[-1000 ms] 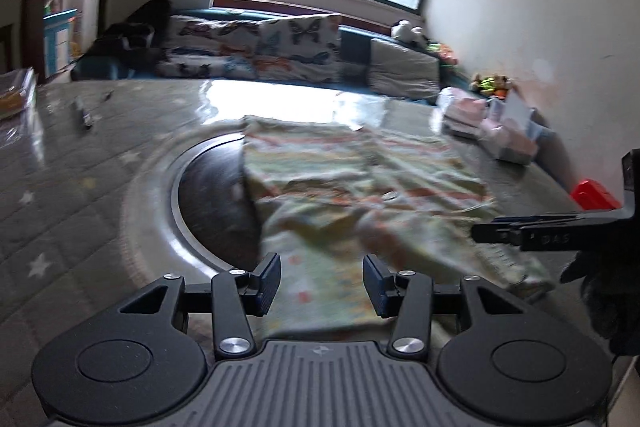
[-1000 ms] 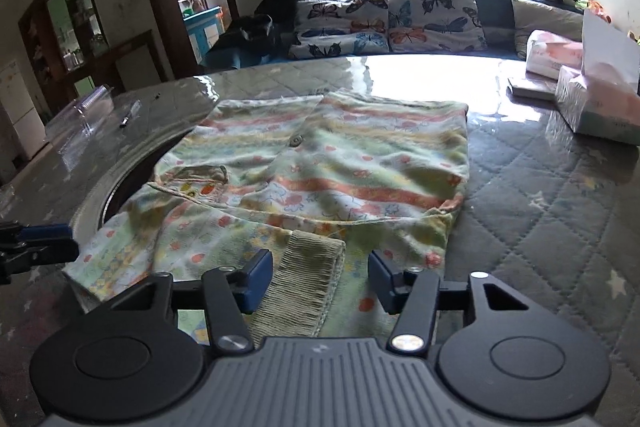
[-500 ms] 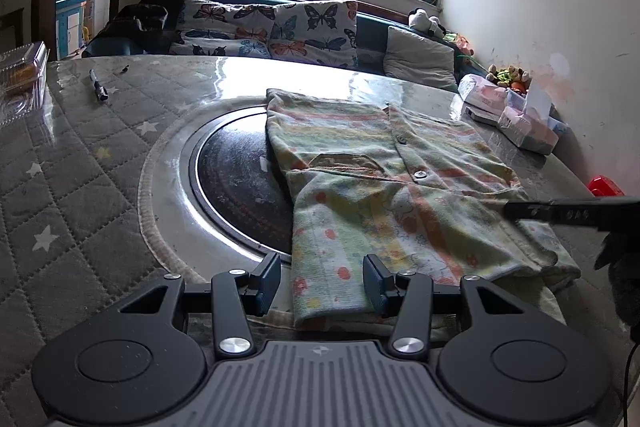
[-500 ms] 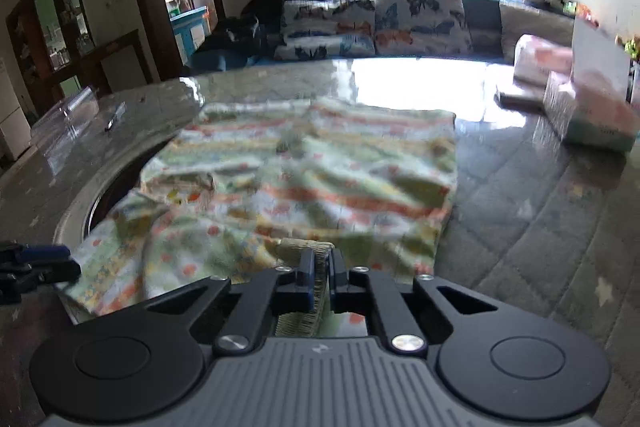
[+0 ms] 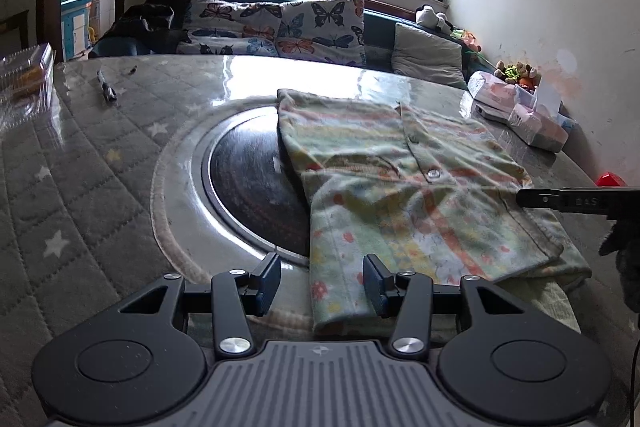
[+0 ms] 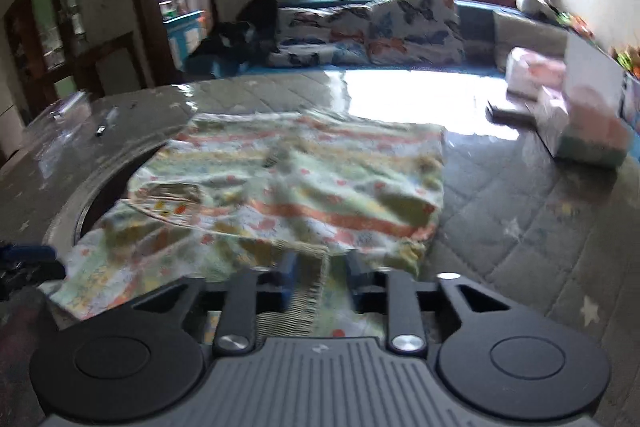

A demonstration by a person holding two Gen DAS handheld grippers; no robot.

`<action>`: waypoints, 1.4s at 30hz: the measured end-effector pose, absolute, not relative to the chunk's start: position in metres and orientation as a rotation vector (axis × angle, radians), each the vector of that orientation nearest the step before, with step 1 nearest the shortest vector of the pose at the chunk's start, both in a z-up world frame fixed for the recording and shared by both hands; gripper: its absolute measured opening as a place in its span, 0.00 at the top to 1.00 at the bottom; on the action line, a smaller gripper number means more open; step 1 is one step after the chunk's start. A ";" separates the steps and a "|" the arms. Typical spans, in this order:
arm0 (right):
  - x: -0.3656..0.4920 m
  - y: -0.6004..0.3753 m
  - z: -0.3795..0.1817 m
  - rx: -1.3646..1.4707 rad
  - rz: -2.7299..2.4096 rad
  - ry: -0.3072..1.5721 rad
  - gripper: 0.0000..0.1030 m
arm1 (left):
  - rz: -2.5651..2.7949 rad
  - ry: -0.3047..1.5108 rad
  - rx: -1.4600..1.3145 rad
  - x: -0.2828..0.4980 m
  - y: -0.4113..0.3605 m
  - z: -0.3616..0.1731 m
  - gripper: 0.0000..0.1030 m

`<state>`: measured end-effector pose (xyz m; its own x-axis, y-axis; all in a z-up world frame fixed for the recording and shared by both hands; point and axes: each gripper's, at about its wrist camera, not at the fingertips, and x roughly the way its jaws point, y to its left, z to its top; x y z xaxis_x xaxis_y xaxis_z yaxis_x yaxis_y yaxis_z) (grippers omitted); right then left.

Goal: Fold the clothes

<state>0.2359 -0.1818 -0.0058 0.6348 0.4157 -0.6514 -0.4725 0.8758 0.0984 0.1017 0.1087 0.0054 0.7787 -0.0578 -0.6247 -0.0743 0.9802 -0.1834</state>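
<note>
A pale green child's shirt with orange stripes and small prints lies on the quilted table, partly over the round dark inset. A sleeve is folded across its front. My left gripper is open at the shirt's near edge, with the folded sleeve end between its fingers. My right gripper is partly open, its fingers either side of the ribbed green cuff at the shirt's near edge. The right gripper's finger also shows side-on in the left wrist view.
A round dark inset with a metal rim sits in the table. Tissue packs stand at the far right, also in the right wrist view. A pen and clear plastic box lie far left. A sofa with butterfly cushions stands behind.
My right gripper was shut on the ribbed cuff half a second ago and has now opened partway. My left gripper stayed open and drew slightly nearer the shirt edge.
</note>
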 end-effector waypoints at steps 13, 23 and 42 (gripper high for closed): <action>0.209 -0.158 -0.009 -0.189 0.639 0.703 0.50 | -0.125 0.641 -0.114 0.133 0.048 0.020 0.43; 0.185 -0.173 -0.021 -0.264 0.647 0.715 0.42 | -0.164 0.700 -0.014 0.129 0.029 -0.006 0.35; 0.136 -0.208 -0.007 -0.387 0.652 0.659 0.17 | -0.149 0.773 -0.167 0.066 0.039 0.024 0.17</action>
